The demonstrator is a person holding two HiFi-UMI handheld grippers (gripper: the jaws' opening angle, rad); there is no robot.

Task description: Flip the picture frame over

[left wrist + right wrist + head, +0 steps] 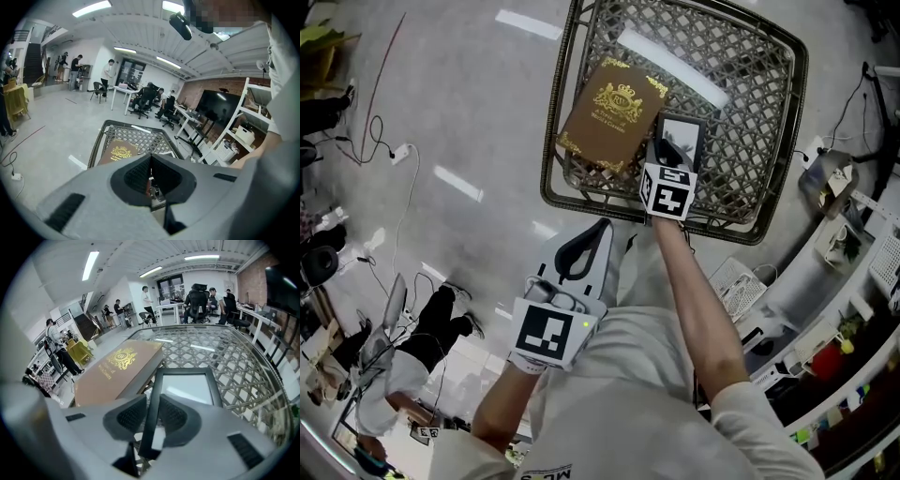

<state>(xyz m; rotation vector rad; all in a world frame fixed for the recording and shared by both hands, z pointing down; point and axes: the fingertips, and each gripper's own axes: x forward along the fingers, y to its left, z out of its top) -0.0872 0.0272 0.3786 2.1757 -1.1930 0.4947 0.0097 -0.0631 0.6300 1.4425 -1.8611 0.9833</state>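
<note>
The right gripper [151, 416] is pinching the near left rail of the picture frame [185, 387], which is lying glass-up just beside the brown box [117, 369], long axis running alongside it, away from the person. The grasp looks made; next it is needing a lift and a roll onto its face. The left gripper [151, 176] is hanging well short of the box, jaws closed, empty
</note>
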